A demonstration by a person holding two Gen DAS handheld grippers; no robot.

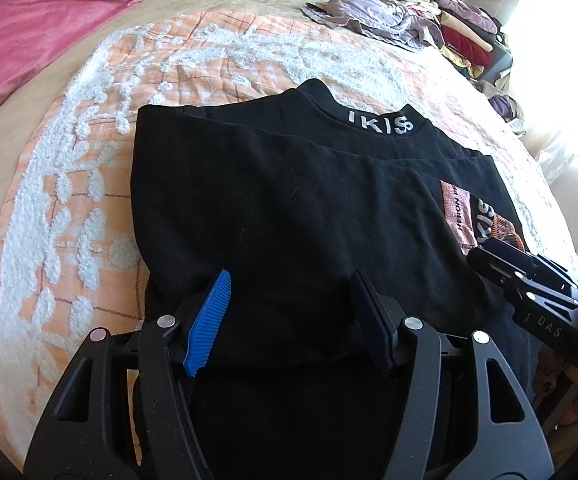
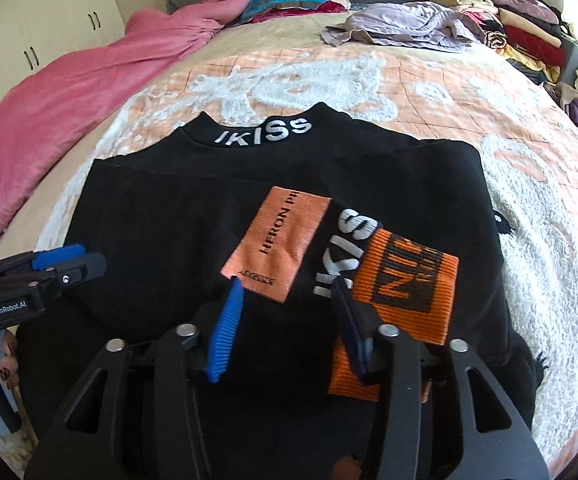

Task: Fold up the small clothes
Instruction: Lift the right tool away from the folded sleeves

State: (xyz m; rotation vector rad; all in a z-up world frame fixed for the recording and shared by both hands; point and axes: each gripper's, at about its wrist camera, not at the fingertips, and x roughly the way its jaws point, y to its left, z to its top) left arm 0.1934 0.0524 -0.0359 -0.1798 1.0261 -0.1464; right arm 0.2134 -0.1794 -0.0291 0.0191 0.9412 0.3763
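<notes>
A black top [image 1: 289, 184] with white "IKISS" lettering on its collar [image 2: 265, 134] lies partly folded on the bed, collar at the far end. A pale orange patch [image 2: 277, 240] and an orange ribbed cuff [image 2: 409, 280] lie on its near right part. My left gripper [image 1: 291, 280] hovers open over the top's near left part, with only flat cloth under the blue pads. My right gripper [image 2: 287, 286] stands open just above the near edge of the pale orange patch, pressing nothing. From the side, the left gripper [image 2: 89, 258] and the right gripper [image 1: 485, 248] each appear in the other's view.
The orange and white tufted bedspread [image 1: 69, 200] lies under the top. A pink duvet [image 2: 69, 92] is bunched at the far left. A crumpled lilac garment [image 2: 401, 24] and a stack of clothes [image 2: 521, 20] sit at the far right. A hand [image 2: 5, 360] holds the left gripper's handle.
</notes>
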